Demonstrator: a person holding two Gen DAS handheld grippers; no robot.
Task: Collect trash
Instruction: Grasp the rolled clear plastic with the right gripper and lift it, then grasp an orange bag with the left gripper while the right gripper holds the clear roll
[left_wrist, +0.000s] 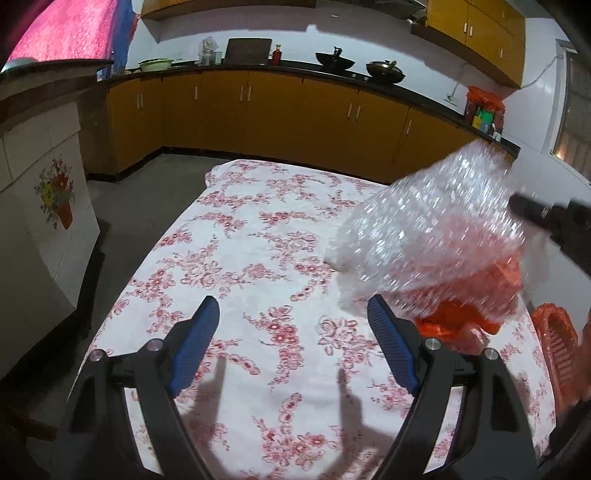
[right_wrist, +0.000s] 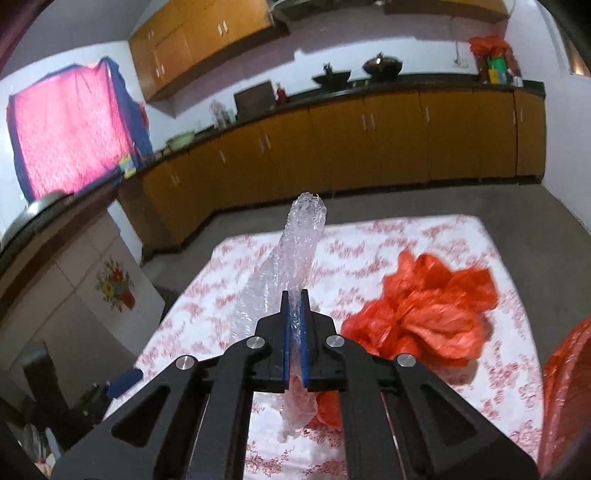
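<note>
The right gripper (right_wrist: 294, 295) is clenched on a sheet of clear bubble wrap (right_wrist: 291, 254); its blue pads press the plastic from both sides. The wrap sticks out ahead of the fingers as a long crumpled strip, and a short end hangs under them. In the left wrist view the same bubble wrap (left_wrist: 432, 236) is lifted above the right side of the worktop (left_wrist: 258, 258), and it looks blurred.

The worktop carries a white cloth with a red flower pattern. A crumpled orange plastic bag (right_wrist: 424, 314) lies on it near the right edge, just beside the held wrap. At the right edge itself stands an orange basket (left_wrist: 557, 339), only partly visible.

The left gripper (left_wrist: 291, 314) is released: its two fingers stand wide apart over the near part of the worktop, with only the flowered cloth between them. Their shadows fall on the cloth below.

Behind the worktop a long row of yellow-brown cabinets (left_wrist: 258, 110) runs along the wall.
</note>
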